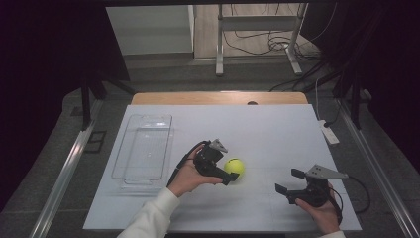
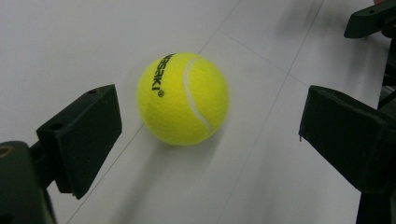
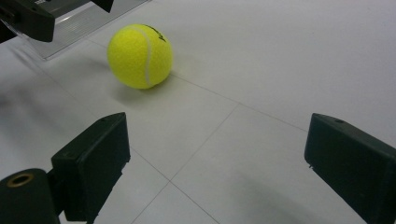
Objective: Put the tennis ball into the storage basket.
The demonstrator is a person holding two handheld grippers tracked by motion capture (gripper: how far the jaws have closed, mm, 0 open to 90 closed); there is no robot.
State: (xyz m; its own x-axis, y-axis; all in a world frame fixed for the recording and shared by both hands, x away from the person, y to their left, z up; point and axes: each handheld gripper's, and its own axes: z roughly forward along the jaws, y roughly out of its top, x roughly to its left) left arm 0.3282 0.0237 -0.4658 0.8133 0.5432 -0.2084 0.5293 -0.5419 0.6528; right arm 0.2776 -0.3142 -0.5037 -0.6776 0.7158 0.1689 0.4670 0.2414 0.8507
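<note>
reaching my left gripper [image 2: 205, 140], jaws wide, around the tennis ball [image 2: 183, 98]; i am centring it before closing so it cannot roll.

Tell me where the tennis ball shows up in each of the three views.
High view: the tennis ball sits just right of centre, at the left gripper.
Left gripper view: centre of the picture, between the open jaws but touching neither.
Right gripper view: upper left, well beyond the jaws.
Shared landmark: the white table, with its thin seam lines.
</note>
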